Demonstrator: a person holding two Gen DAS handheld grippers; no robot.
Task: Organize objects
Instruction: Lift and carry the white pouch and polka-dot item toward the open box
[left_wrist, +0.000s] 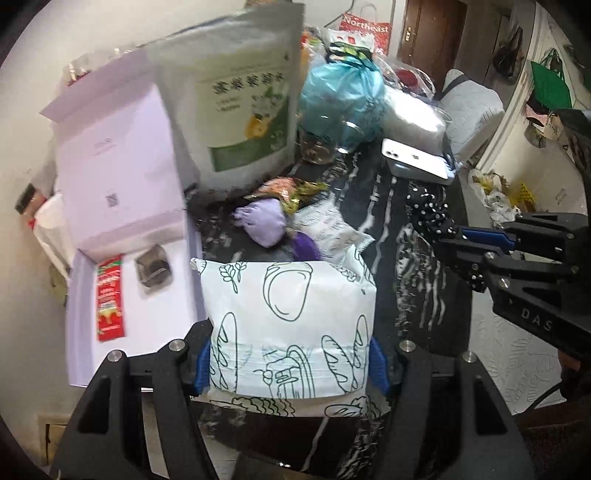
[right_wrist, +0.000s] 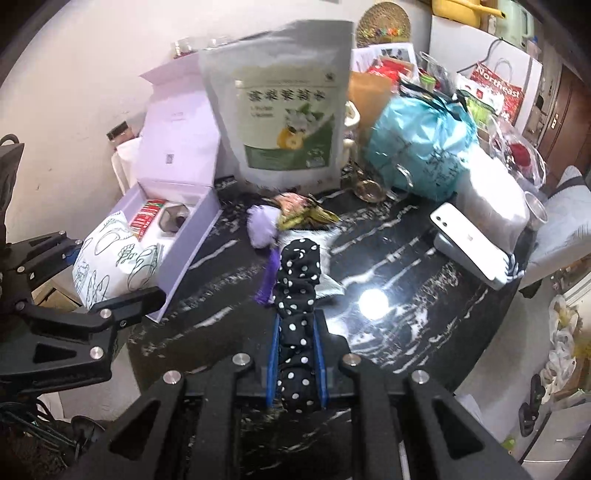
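Note:
My left gripper (left_wrist: 290, 363) is shut on a white pouch printed with bread drawings (left_wrist: 291, 325), held just right of an open lavender box (left_wrist: 147, 295). The pouch also shows in the right wrist view (right_wrist: 110, 258), at the box's near corner (right_wrist: 192, 243). My right gripper (right_wrist: 297, 365) is shut on a black polka-dot scrunchie (right_wrist: 297, 295), held above the black marble table (right_wrist: 406, 277). The scrunchie also shows in the left wrist view (left_wrist: 432, 218). The box holds a red sachet (left_wrist: 109, 295) and a small clear cup (left_wrist: 154, 271).
A purple pouch with a tassel (right_wrist: 264, 225), a gold-wrapped snack (right_wrist: 303, 210) and white sachets (left_wrist: 328, 229) lie mid-table. A tall green tea bag (right_wrist: 284, 107), a teal plastic bag (right_wrist: 417, 147), a glass mug (right_wrist: 369, 188) and a white phone (right_wrist: 469, 236) stand behind.

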